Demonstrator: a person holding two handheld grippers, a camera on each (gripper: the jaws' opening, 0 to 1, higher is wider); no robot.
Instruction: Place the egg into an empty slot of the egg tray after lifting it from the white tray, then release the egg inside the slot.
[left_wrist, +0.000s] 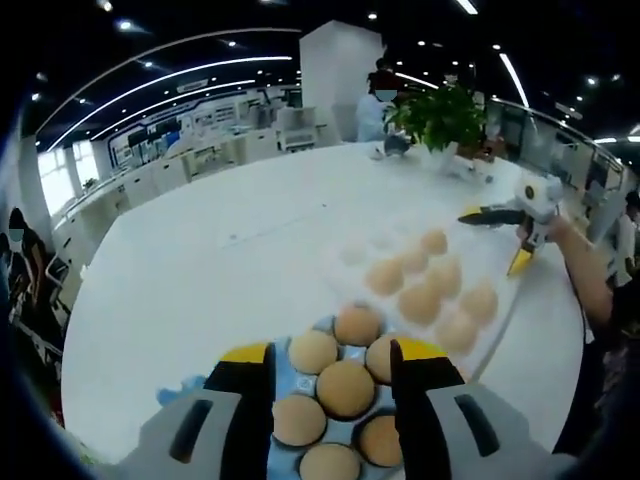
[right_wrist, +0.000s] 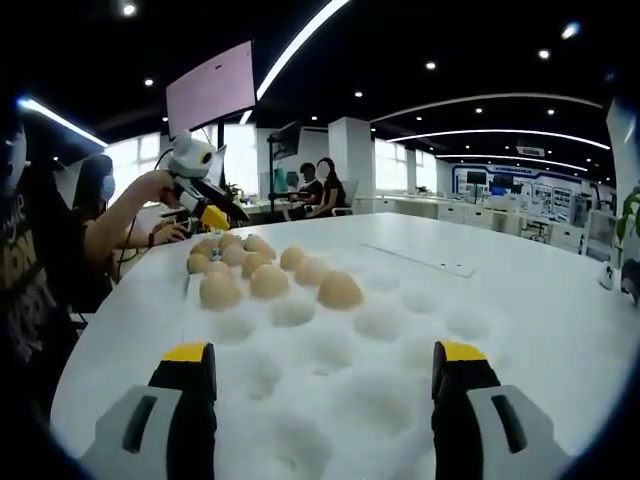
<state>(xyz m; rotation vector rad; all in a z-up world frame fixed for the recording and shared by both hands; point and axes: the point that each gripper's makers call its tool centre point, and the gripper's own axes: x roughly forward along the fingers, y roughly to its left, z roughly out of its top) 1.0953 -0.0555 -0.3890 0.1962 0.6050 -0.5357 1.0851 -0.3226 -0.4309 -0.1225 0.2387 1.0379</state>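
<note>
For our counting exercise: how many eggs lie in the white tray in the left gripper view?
7 eggs, clustered in rows of three, two and two on the right-hand part of the white tray. None seems hidden.

Open-plan lab or office hall: dark ceiling with strip lights (right_wrist: 300, 45) at twelve o'clock, rows of white workstations (left_wrist: 180, 165) at ten o'clock, big round white table (left_wrist: 230, 240), potted plant (left_wrist: 440, 115) at one o'clock, wall screen (right_wrist: 210, 88).

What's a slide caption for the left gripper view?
Open left gripper poised over brown eggs in blue egg tray; more eggs on white tray beyond.
</note>
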